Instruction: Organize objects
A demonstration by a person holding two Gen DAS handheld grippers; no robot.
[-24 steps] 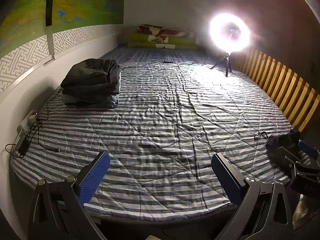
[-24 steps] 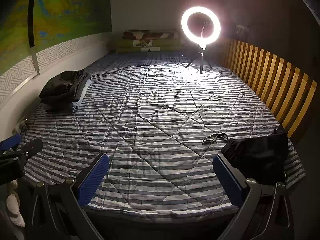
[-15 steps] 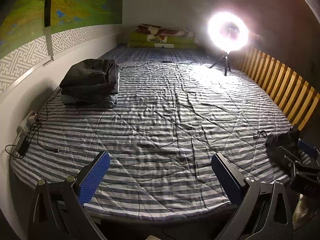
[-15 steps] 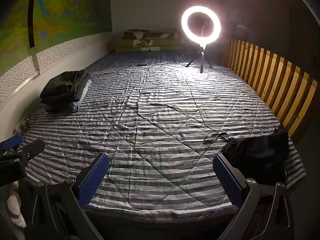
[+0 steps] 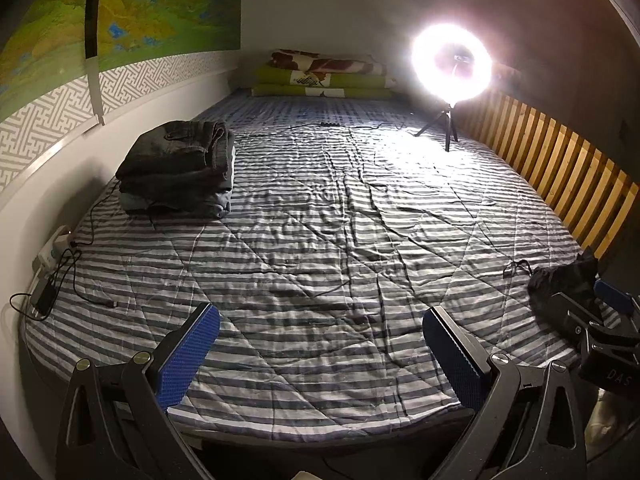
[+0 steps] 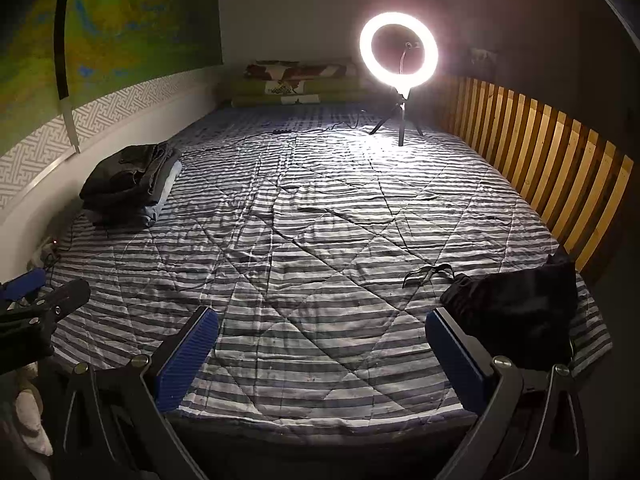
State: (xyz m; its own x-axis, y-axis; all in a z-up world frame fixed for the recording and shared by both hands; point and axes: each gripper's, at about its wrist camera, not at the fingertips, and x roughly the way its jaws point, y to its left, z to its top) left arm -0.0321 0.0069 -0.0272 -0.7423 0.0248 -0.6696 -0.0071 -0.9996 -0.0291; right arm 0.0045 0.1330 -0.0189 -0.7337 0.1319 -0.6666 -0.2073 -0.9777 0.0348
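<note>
A stack of folded dark clothes lies on the striped bed at the left, by the wall; it also shows in the right wrist view. A black drawstring bag lies at the bed's near right corner, just beyond my right gripper's right finger; it also shows in the left wrist view. My left gripper is open and empty over the bed's near edge. My right gripper is open and empty over the near edge.
A lit ring light on a tripod stands at the far right of the bed. A wooden slatted rail runs along the right side. Pillows lie at the far end. Cables and a power strip lie at the left edge.
Both views have shifted only slightly; the grippers stay open over the bed's near edge and nothing on the bed has moved.
</note>
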